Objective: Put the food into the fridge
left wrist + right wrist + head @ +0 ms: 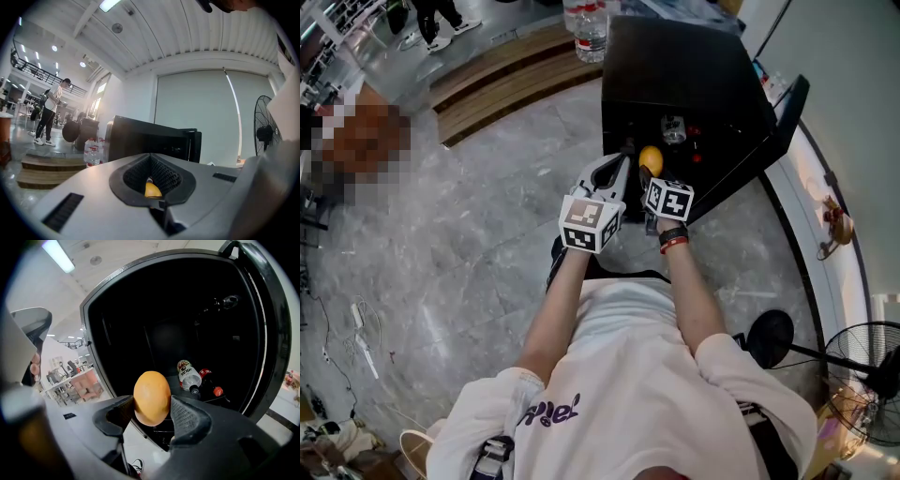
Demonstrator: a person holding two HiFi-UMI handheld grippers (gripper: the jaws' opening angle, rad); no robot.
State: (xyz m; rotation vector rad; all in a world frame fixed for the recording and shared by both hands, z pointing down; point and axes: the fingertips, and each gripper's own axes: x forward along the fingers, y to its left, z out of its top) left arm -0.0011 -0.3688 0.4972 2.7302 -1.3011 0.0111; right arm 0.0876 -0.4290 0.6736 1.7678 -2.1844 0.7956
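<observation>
1. Nearest is the person's white T-shirt (637, 375). Both bare forearms reach forward from it, close together, toward the far black fridge (675, 66).
2. The right gripper (152, 414) is clamped on the orange (651, 159), its pads pressing the fruit's two sides. It holds the orange in the air just in front of the fridge's open mouth, not yet inside.
3. The left gripper (150, 159) sits just left of it, jaws closed tip to tip. A yellow sliver (153, 190) shows in the hollow behind the tips, and I cannot tell what it is.
4. The door (783, 117) stands swung open to the right. Two bottles (190, 375) lie on a shelf inside, toward the right.
5. As I judge it, the step in hand is carrying the orange in. The next move calls for reaching the right gripper farther in and lowering onto the shelf left of the bottles. The release should be gentle, since a round fruit may roll.
</observation>
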